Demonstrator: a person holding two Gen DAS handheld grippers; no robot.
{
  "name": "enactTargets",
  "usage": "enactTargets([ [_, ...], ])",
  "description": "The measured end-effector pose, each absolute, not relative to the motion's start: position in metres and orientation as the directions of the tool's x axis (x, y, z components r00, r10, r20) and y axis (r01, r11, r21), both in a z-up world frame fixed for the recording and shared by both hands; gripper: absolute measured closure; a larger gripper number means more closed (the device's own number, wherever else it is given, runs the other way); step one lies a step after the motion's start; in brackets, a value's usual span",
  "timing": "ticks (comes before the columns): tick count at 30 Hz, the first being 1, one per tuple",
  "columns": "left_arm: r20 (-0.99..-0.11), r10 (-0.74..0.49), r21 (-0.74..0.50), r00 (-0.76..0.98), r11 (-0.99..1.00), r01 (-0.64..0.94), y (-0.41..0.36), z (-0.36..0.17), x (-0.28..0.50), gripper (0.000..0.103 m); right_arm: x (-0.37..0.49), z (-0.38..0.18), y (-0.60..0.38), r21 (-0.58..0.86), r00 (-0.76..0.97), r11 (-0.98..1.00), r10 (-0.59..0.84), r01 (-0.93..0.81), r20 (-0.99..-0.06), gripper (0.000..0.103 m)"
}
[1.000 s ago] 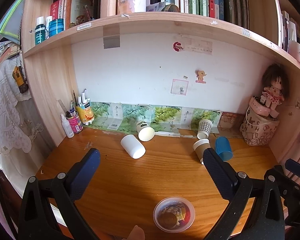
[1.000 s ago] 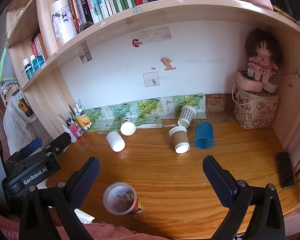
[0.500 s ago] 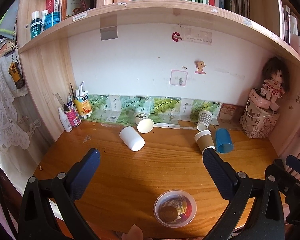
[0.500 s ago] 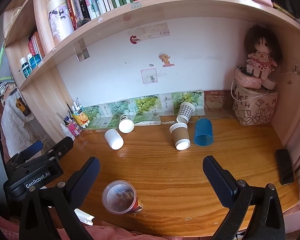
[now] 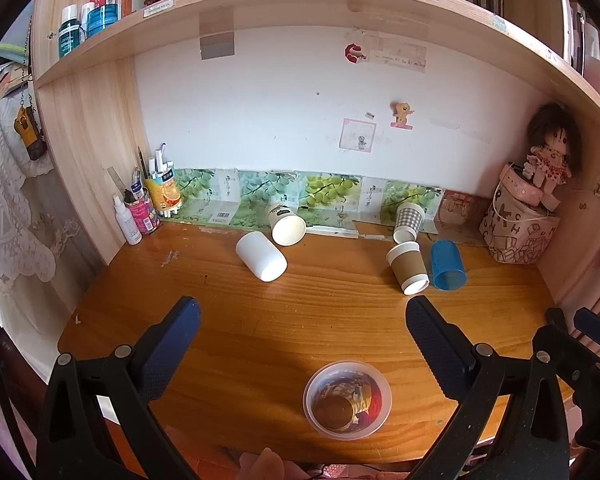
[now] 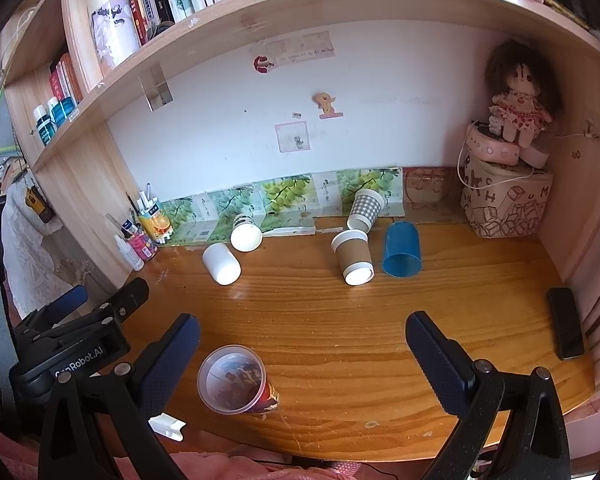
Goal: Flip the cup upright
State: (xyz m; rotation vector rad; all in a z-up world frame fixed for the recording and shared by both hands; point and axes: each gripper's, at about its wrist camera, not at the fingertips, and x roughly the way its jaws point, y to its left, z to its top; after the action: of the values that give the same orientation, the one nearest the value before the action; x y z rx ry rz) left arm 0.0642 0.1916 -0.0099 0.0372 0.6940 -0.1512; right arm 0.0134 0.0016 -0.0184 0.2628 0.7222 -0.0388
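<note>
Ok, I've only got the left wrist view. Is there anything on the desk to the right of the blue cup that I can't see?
Observer: Yes. The right wrist view shows a black phone lying flat near the desk's right edge, apart from the blue cup.
Operator: And the clear cup near me, is it standing?
Observer: Yes, the clear cup stands mouth up, and its lower side shows a red print.
Operator: Anything at the front edge?
Observer: A small white plastic piece sits at the front-left edge.
</note>
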Motion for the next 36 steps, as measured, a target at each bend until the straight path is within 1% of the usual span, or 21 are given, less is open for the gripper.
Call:
enactTargets([
  [15,-0.612,-0.125,0.007,0.781,0.987,0.163,0.194,-0.003,0.042,0.001,-0.004,-0.014,0.005,0.236,0.778,0.966,0.065,0.108,-0.625,0.0],
  [27,-0.575,-0.159,0.019,0.803,0.978,0.208,0.209,0.009,0.022,0.001,-0.032,-0.003,0.021,0.227,0.815,0.962,0.009,0.151,-0.58,0.0],
  [31,-0.569,-0.164,0.009,0.805,0.978,0.206,0.217,0.019,0.009,0.001,-0.046,0.007,0.032,0.225,0.837,0.963,-0.002,0.149,-0.547,0.0],
  [36,-0.517,-0.142,0.022,0.844,0.984,0.179,0.228,0.03,-0.01,0.001,-0.063,0.023,0.043,0.187,0.871,0.973,-0.029,0.137,-0.491,0.0],
])
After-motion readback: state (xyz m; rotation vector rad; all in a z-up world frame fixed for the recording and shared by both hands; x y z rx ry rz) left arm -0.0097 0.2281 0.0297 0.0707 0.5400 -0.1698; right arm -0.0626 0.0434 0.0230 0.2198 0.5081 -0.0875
